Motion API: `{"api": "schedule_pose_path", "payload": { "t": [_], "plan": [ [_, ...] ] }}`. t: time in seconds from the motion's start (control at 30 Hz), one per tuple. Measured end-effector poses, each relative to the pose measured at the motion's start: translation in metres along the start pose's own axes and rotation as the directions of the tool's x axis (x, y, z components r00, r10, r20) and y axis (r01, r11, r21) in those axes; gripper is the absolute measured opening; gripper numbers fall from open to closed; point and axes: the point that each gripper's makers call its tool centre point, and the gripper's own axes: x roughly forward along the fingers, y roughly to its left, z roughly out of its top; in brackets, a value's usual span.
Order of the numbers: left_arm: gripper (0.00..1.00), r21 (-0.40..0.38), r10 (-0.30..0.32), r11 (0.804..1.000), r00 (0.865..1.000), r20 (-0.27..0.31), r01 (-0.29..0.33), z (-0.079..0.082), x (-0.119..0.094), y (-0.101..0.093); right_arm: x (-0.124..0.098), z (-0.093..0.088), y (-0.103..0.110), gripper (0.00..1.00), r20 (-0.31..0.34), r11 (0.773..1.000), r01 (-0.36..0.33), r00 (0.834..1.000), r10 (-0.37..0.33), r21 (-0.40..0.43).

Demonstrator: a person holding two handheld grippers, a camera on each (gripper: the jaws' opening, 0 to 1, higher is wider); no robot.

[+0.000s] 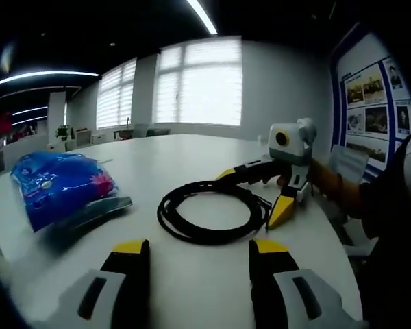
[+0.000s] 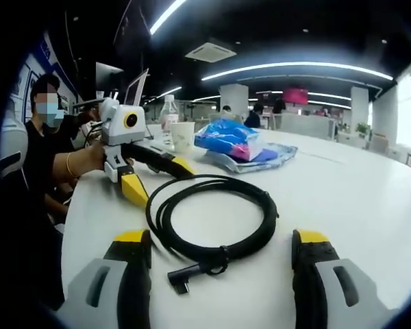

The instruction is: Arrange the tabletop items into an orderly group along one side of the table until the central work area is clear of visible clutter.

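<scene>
Office space with ceiling strip lights and big blinded windows, and a large white desk [image 1: 192, 157] carrying everything. The coiled black cable [image 1: 212, 209] is my landmark here, lying flat on the desk near the middle.

From the left gripper view, the left gripper [image 1: 198, 264] hovers just short of the coil with its yellow-tipped jaws spread wide and nothing between them. Beyond the coil, on its far right side, the right gripper [image 1: 257, 192] comes in with its jaws also parted, one tip by the coil's far edge and the other just off its right side. I can't tell whether either tip touches the cable. Left of the coil and well apart from it sits a blue plastic bag [image 1: 61, 185], crinkled and lumpy.

In the right gripper view, the cable [image 2: 209, 219] sits right between the right gripper's [image 2: 216, 257] released jaws, with its angled plug end [image 2: 181, 277] pointing back toward the camera. The left gripper [image 2: 154, 178] shows past the coil's left side, held by a person's hand [image 2: 89, 159], jaws apart. Farther back behind the coil there's the blue bag [image 2: 233, 140] resting on a flatter clear package [image 2: 270, 159], then a white paper cup [image 2: 182, 136] and a water bottle [image 2: 168, 113] left of it.
</scene>
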Motion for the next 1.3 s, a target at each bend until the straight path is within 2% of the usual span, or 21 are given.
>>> {"api": "schedule_pose_path", "payload": {
  "t": [0.1,0.2,0.37,0.63,0.73,0.8,1.0,1.07,1.3],
  "plan": [
    [0.58,-0.001,0.019,1.000,1.000,0.003,-0.019,0.000,-0.005,0.003,-0.002,-0.001,0.000,0.82,-0.002,1.000,0.002,1.000,-0.002,0.004],
    [0.58,-0.014,0.026,1.000,0.999,0.029,-0.025,0.004,-0.009,0.004,-0.005,0.000,0.000,0.82,0.002,1.000,0.005,1.000,-0.005,0.001],
    [0.57,-0.013,0.057,0.998,0.996,0.066,-0.056,0.014,-0.019,0.007,-0.011,0.009,0.001,0.82,0.033,1.000,0.010,0.999,-0.010,0.015],
    [0.55,-0.009,0.132,0.991,0.985,0.110,-0.131,0.032,-0.038,0.017,-0.016,0.029,0.001,0.81,0.065,1.000,0.025,0.998,-0.024,-0.014],
    [0.55,0.006,0.192,0.981,0.974,0.118,-0.194,0.037,-0.047,0.027,-0.015,0.036,0.002,0.80,0.074,0.999,0.025,0.997,-0.023,-0.029],
    [0.55,-0.008,0.252,0.967,0.959,0.126,-0.253,0.042,-0.053,0.038,-0.013,0.041,0.003,0.80,0.078,0.999,0.022,0.997,-0.019,-0.036],
    [0.55,0.003,0.318,0.947,0.937,0.146,-0.322,0.052,-0.065,0.052,-0.008,0.052,0.006,0.79,0.093,0.998,0.023,0.995,-0.018,-0.051],
    [0.55,0.018,0.354,0.933,0.926,0.131,-0.359,0.053,-0.068,0.060,-0.005,0.055,0.006,0.78,0.100,0.998,0.025,0.995,-0.019,-0.059],
    [0.55,0.022,0.400,0.914,0.909,0.116,-0.405,0.054,-0.074,0.070,0.003,0.063,0.005,0.78,0.107,0.997,0.034,0.994,-0.027,-0.064]
  ]
}}
